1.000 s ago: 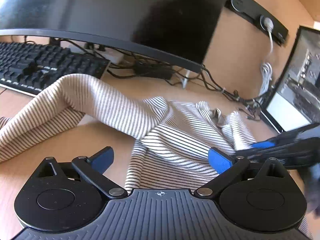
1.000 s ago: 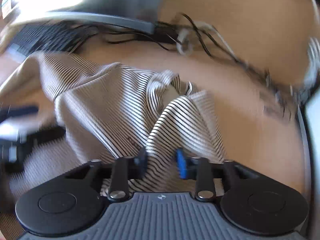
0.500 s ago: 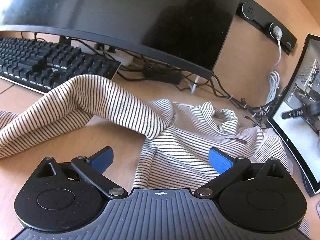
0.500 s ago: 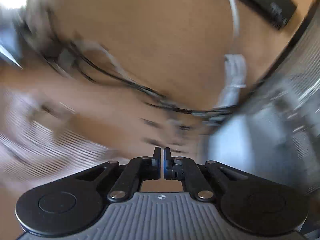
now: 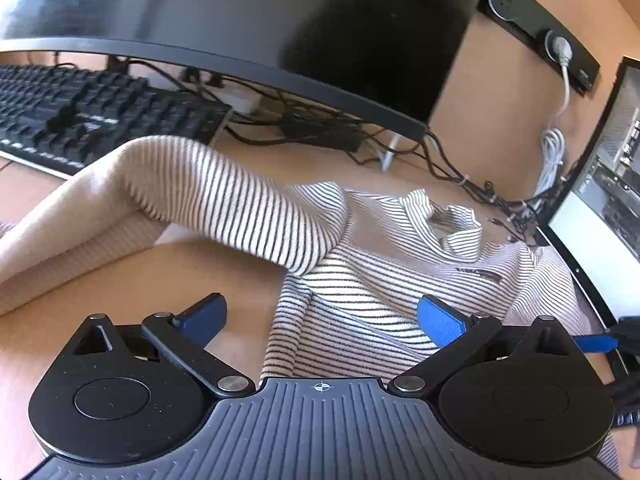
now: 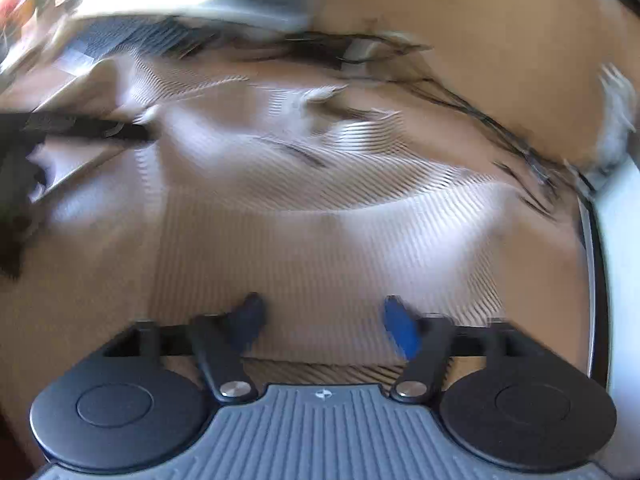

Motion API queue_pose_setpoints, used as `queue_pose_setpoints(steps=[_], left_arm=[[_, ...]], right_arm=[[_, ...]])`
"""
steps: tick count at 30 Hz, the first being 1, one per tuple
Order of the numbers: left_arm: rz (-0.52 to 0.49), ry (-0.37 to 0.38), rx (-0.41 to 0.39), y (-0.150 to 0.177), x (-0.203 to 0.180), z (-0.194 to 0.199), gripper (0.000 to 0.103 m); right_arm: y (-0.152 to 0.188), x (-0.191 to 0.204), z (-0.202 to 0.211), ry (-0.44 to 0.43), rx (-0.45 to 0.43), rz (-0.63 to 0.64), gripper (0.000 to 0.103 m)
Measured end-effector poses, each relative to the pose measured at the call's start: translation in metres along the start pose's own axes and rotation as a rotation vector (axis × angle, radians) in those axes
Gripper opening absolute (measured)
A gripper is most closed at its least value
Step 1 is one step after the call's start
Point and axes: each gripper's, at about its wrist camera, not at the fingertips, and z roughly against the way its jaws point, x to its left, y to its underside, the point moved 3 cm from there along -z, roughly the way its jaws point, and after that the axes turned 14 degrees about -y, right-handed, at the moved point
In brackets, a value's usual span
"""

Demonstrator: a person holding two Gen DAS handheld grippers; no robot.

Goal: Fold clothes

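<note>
Jaws of left gripper (image 5: 322,318) and right gripper (image 6: 322,322) spread wide above striped shirt (image 5: 384,280).

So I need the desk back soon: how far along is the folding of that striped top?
Early. Done: the striped top lies spread on the desk, collar toward the monitor. In hand: nothing; the left gripper and right gripper are both open above the fabric. Left: the sleeve lies bunched out to the side, and no body fold shows.
</note>
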Motion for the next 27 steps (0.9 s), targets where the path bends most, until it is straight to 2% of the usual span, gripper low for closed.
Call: queue_pose_setpoints(steps=[2, 5, 8, 10, 15, 19, 22, 24, 27], left_arm=[[-0.024, 0.004, 0.020, -0.004, -0.004, -0.001, 0.103], [-0.071, 0.046, 0.005, -0.012, -0.012, 0.010, 0.103], [-0.125, 0.108, -0.035, -0.023, -0.024, 0.024, 0.103], [-0.155, 0.133, -0.039, -0.030, -0.038, 0.014, 0.103], [-0.230, 0.195, -0.049, -0.049, -0.073, -0.010, 0.103], [-0.268, 0.093, -0.002, -0.047, -0.074, -0.047, 0.103], [-0.249, 0.026, 0.018, -0.047, -0.056, -0.061, 0.103], [-0.201, -0.024, 0.035, -0.051, -0.041, -0.066, 0.103], [-0.166, -0.107, -0.001, -0.062, -0.015, -0.058, 0.103]], right_arm=[[0.004, -0.021, 0.008, 0.016, -0.030, -0.147, 0.071], [0.007, -0.020, 0.009, 0.033, -0.057, -0.139, 0.070], [0.014, -0.013, 0.009, 0.019, -0.107, -0.186, 0.082], [0.016, -0.005, 0.008, -0.010, -0.132, -0.203, 0.103], [0.015, 0.011, -0.005, 0.022, -0.174, -0.187, 0.103], [0.014, 0.003, -0.004, -0.002, -0.200, -0.221, 0.103], [0.013, 0.003, -0.006, -0.002, -0.193, -0.205, 0.103], [0.013, 0.004, -0.007, -0.002, -0.197, -0.195, 0.103], [0.017, 0.005, -0.004, -0.009, -0.204, -0.187, 0.103]])
